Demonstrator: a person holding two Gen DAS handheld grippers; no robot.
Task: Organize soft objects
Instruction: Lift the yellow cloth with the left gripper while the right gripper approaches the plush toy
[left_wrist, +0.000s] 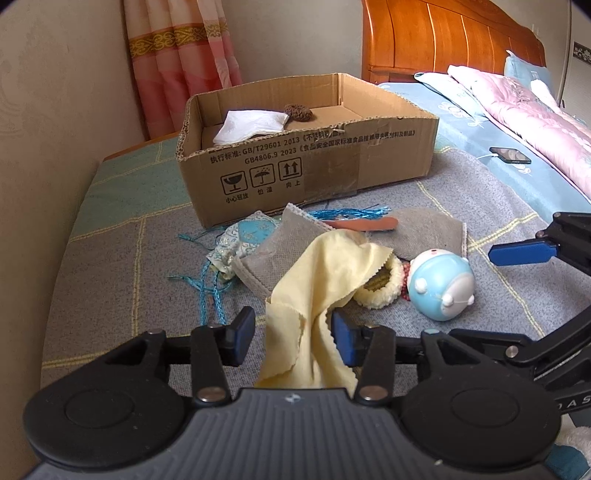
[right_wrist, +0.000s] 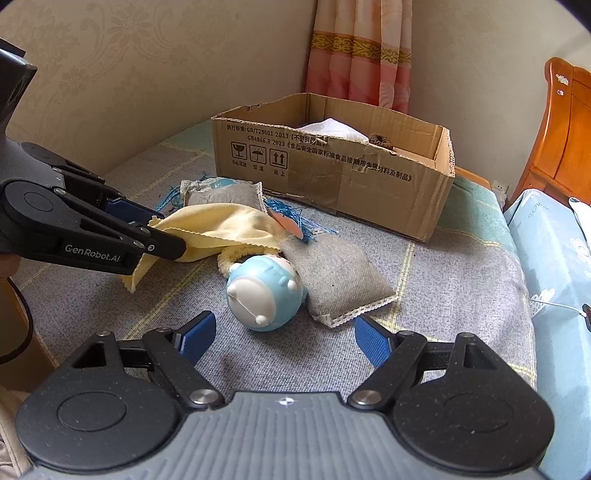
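Bed (left_wrist: 110, 236) surface: left gripper (left_wrist: 293, 338), fingers parted, straddles yellow cloth (left_wrist: 325, 273) without pinching it; right gripper (right_wrist: 284, 338) hangs open near blue toy (right_wrist: 264, 291). Next: regrip cloth, carry to cardboard box (left_wrist: 314, 162).

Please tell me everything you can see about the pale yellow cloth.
The pale yellow cloth with zigzag-cut edges looks thin and soft. It lies crumpled on the grey checked bed cover, draped over a grey fabric pouch and a fluffy cream ring. Its near end hangs bunched between the left hand-held gripper pads, which stand apart.
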